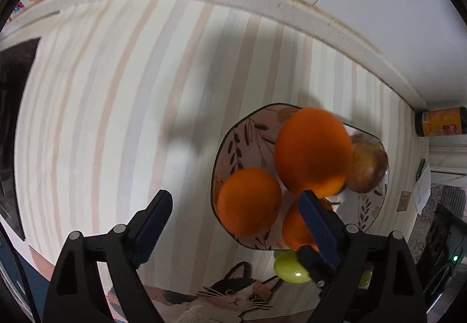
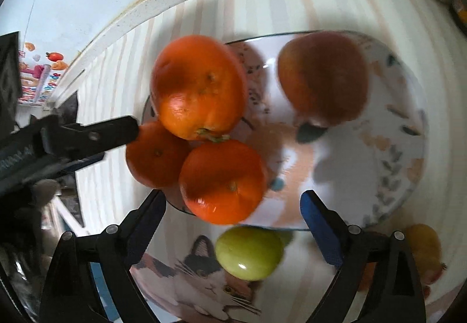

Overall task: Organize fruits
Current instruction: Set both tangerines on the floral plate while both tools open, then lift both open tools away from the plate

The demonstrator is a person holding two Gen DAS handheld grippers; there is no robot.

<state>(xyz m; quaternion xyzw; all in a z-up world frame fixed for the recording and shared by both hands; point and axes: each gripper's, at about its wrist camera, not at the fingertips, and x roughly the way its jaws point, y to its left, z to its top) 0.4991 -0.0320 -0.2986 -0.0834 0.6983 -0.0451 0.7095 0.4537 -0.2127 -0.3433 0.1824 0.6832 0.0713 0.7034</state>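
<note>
Left wrist view: left claw (image 1: pixel 235 207) points straight down over the striped cloth (image 1: pixel 116 107) on the table, jaws wide apart, nothing gripped. Patterned plate (image 1: pixel 248 133) sits right of centre with three oranges: a top orange (image 1: pixel 312 150) stacked highest, a near orange (image 1: pixel 248 202) between the fingers, a third orange (image 1: pixel 294 231) partly behind the right finger. A reddish apple (image 1: pixel 369 168) lies at the plate's far right. Only this view shows a dark bottle (image 1: pixel 440 121) lying at the right edge.

Right wrist view: right claw (image 2: pixel 233 206) tilts steeply down over the same plate (image 2: pixel 402 177), jaws wide, holding nothing. It shows what the left view mostly hides: the green fruit (image 2: pixel 249 253) off the plate on the cat print (image 2: pixel 204 279), just beside the rim, and a blurred yellow-orange fruit (image 2: pixel 423 253) at lower right. The left claw's finger (image 2: pixel 96 133) reaches in from the left, its tip beside the orange pile.
</note>
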